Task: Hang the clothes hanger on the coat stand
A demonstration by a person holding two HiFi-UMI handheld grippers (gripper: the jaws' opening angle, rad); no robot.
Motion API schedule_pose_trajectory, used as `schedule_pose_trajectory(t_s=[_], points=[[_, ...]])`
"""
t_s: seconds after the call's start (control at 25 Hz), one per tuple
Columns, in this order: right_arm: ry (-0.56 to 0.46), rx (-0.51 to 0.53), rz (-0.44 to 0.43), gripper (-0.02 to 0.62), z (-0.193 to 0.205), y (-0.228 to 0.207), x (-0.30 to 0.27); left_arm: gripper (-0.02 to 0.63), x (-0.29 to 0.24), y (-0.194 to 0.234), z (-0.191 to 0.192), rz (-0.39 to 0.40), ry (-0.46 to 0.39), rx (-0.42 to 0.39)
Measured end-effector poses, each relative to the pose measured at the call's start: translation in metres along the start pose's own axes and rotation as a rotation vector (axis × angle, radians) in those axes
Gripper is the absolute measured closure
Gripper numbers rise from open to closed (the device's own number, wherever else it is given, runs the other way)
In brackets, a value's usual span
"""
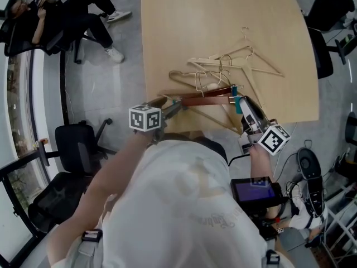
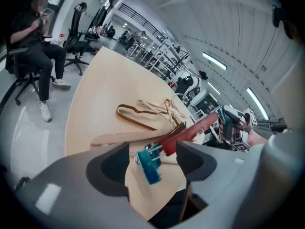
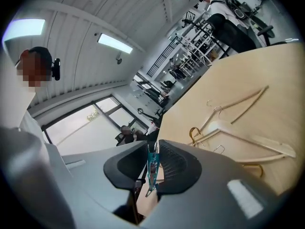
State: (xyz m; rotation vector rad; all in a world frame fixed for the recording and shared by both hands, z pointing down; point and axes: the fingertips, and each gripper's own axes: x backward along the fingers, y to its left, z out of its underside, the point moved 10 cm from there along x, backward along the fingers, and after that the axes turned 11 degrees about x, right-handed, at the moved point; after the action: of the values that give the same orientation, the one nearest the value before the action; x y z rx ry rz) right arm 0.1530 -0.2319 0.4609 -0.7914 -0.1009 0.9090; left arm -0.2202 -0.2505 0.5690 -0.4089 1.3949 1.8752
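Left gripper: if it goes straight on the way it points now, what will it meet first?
Most likely the teal clip at the end of the dark red hanger. It sits between the open jaws of the left gripper, seemingly not pinched.

The reddish-brown hanger (image 1: 205, 100) is a dark wooden bar with a teal clip at each end, stretched roughly level along the near edge of the table (image 1: 184, 27). Its right clip (image 3: 152, 168) is pinched edge-on in the right tongs (image 1: 240, 101). Its left clip (image 2: 148, 165) hangs between the spread left tongs (image 1: 168, 104), seemingly untouched. Just behind lies a loose heap of pale wooden hangers (image 1: 240, 66).
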Motion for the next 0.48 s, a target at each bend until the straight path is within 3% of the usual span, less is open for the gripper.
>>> schedule_pose_trajectory(t_s=[0.2,0.4,0.48], points=[[-0.075,0.016,0.003,0.543,-0.002,0.004,0.005,0.296,0.003,0.001,0.010,-0.023,0.037,0.002],[-0.087,-0.042,0.022,0.544,0.009,-0.010,0.006,0.295,-0.014,0.002,0.039,-0.008,0.224,0.041],[-0.108,-0.086,0.007,0.548,0.013,-0.010,0.014,0.295,-0.019,0.002,0.047,0.002,0.259,0.068]])
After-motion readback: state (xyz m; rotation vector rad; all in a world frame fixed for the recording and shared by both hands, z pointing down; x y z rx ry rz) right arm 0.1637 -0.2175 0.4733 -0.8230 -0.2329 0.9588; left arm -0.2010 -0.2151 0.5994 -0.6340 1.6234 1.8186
